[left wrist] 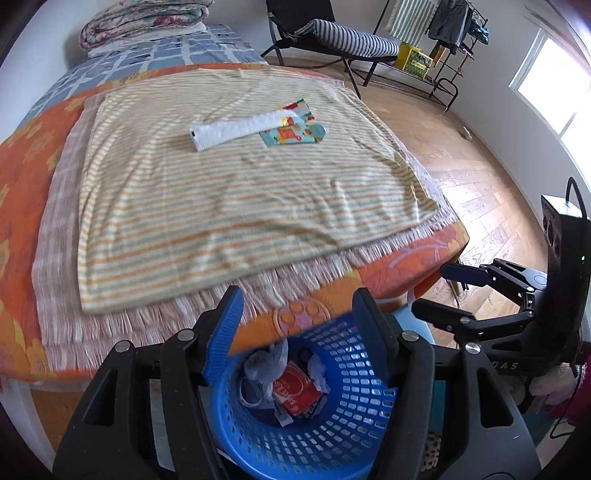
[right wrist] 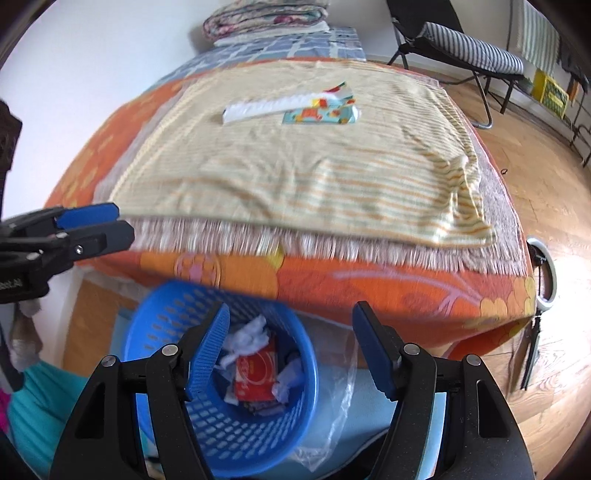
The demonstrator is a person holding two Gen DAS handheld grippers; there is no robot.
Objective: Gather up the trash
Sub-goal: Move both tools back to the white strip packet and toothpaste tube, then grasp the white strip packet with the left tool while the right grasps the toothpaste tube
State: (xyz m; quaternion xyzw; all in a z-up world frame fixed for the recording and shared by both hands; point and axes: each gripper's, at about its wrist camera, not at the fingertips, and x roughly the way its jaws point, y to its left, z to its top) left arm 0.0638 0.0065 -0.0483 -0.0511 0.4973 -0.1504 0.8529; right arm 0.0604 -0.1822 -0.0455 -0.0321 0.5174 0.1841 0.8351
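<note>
A blue perforated basket (left wrist: 332,424) (right wrist: 229,435) stands on the floor against the bed's near edge. Inside it lie a red packet (left wrist: 295,391) (right wrist: 256,376), a grey plastic bag (left wrist: 266,365) and crumpled white paper (right wrist: 251,328). My left gripper (left wrist: 297,295) (right wrist: 123,221) hovers over the basket, open and empty. My right gripper (right wrist: 291,308) (left wrist: 432,290) hangs beside it, also open with nothing between its fingers. Far across the bed lie a long white wrapper (left wrist: 232,129) (right wrist: 266,107) and a colourful wrapper (left wrist: 295,134) (right wrist: 321,114), touching each other.
A striped towel (left wrist: 221,192) covers the orange bedspread (left wrist: 22,177). A folded quilt (left wrist: 144,22) sits at the head of the bed. A striped lounge chair (left wrist: 332,33), a clothes rack (left wrist: 454,22) and a yellow crate (left wrist: 413,59) stand on the wooden floor. A clear plastic bag (right wrist: 332,424) lies beside the basket.
</note>
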